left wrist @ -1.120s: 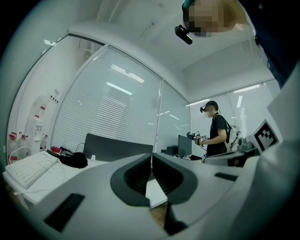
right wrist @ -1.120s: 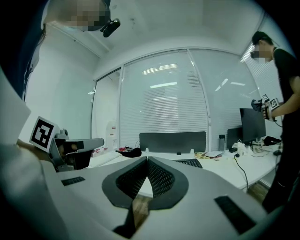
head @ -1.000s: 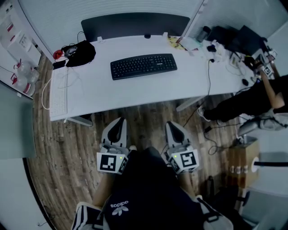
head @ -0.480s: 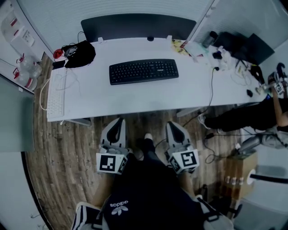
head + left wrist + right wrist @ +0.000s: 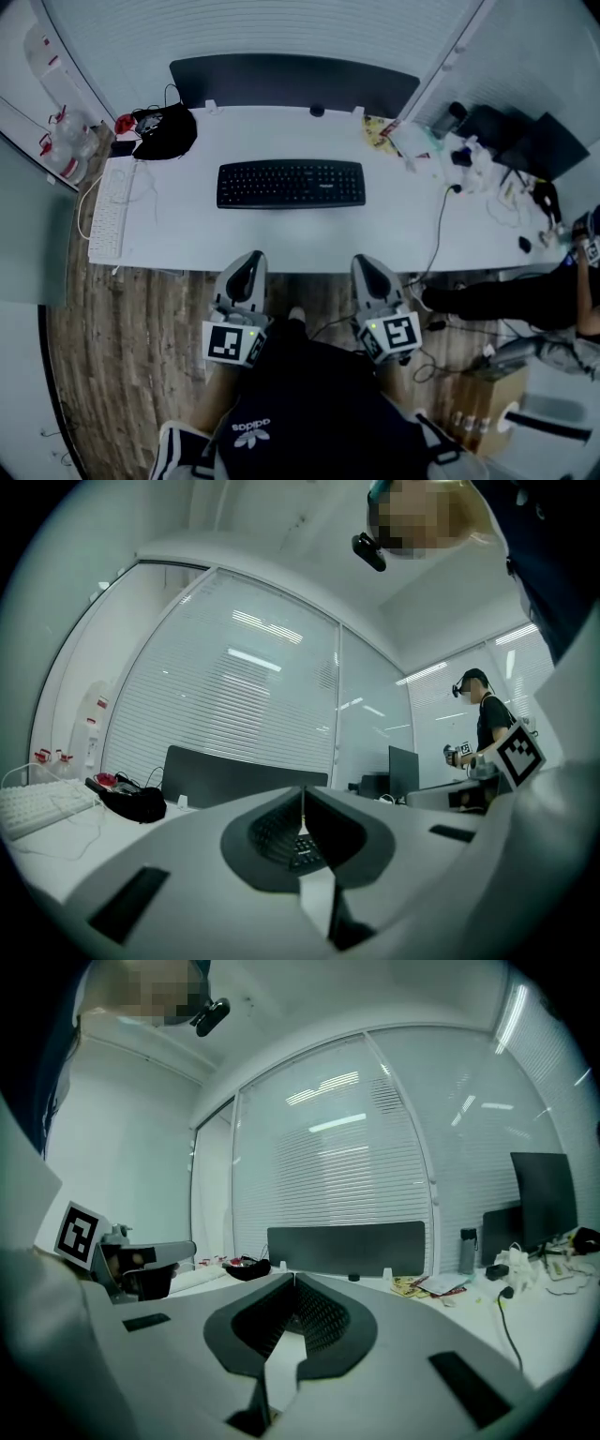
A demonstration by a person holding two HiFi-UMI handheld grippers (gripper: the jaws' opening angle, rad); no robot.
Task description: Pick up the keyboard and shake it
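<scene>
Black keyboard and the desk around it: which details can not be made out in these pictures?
Black keyboard: key letters too small in the head view; in the left gripper view the shut left hand-held gripper covers most of it.
Clutter at the right end of the desk: too small to name.
Person at right: cut off by the head view's right edge.

- The keyboard (image 5: 291, 184) is black; the table (image 5: 281, 239) under it is white.
- At nine o'clock of it, a second keyboard (image 5: 106, 214) is white.
- At ten o'clock, a bag (image 5: 164, 131) is black.
- My left gripper (image 5: 250, 258) and right gripper (image 5: 366, 261) are grey, with black-and-white square markers.
- The floor (image 5: 122, 356) is brown wood grain.
</scene>
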